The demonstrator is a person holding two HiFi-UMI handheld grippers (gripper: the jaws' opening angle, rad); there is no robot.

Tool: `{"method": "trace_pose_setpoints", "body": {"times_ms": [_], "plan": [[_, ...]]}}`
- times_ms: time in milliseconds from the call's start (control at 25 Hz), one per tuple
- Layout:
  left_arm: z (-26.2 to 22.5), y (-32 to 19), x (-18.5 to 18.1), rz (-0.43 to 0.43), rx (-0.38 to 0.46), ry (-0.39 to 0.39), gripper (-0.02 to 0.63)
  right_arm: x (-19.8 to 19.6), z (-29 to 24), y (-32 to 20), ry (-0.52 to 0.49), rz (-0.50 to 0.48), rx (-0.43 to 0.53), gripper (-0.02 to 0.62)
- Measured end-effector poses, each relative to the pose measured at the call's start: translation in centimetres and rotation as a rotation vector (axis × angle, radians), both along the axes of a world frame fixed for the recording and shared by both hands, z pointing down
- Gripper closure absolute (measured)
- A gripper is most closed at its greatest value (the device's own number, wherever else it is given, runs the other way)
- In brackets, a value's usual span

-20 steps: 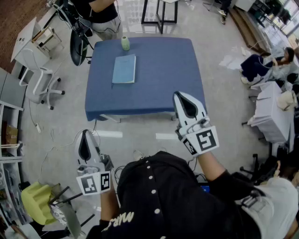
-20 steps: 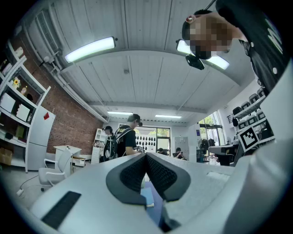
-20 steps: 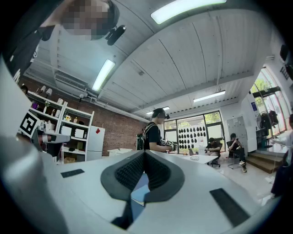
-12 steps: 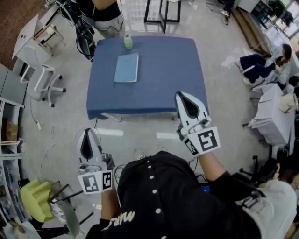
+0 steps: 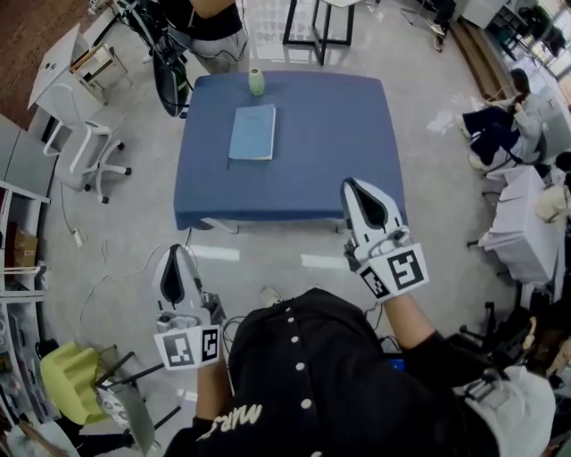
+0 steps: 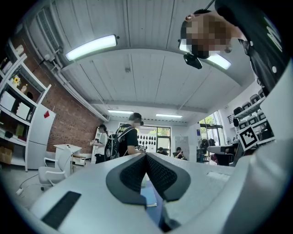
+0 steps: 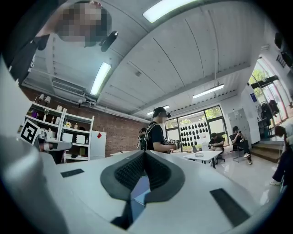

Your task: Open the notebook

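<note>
Approach is judged in hand: left tongs [image 5: 174, 259] and right tongs [image 5: 357, 189] are held shut, empty; the notebook [image 5: 252, 132] at eleven o'clock must be reached.

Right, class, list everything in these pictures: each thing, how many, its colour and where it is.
table: one, blue cloth, centre of the floor
notebook: one, light blue, closed, on the table's left half
small container: one, pale green, table's far edge beyond the notebook
office chair: one, white, left of the table
standing person: one, dark top, beyond the table's far left corner
left gripper: one, white, shut, empty, short of the table
right gripper: one, white, shut, empty, by the table's near right corner
</note>
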State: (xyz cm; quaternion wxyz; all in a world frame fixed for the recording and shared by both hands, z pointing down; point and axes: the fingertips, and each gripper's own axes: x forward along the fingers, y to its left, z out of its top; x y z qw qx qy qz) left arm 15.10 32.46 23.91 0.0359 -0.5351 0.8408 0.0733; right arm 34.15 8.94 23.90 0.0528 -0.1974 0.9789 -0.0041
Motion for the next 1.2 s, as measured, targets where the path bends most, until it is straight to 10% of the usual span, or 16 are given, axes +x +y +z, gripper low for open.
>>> {"method": "trace_pose_setpoints", "body": {"times_ms": [40, 120, 160, 680, 1200], "plan": [[0.0, 0.1, -0.4, 0.002, 0.000, -0.002, 0.603, -0.4, -0.1, 0.1, -0.012, -0.001, -0.006, 0.590], [0.0, 0.6, -1.3, 0.004, 0.001, -0.005, 0.603, -1.4, -0.1, 0.4, -0.032, -0.008, -0.029, 0.295], [0.0, 1.0, -1.9, 0.006, 0.002, -0.005, 0.603, -1.9, 0.0, 0.7, -0.034, -0.009, -0.040, 0.271], [1.3, 5.0, -9.8, 0.025, 0.001, -0.001, 0.603, -9.1, 1.7, 3.9, 0.037, 0.047, -0.016, 0.307], [1.2, -3.4, -19.2, 0.004, -0.020, -0.032, 0.603, -20.2, 3.5, -5.2, 0.028, 0.024, -0.048, 0.314]]}}
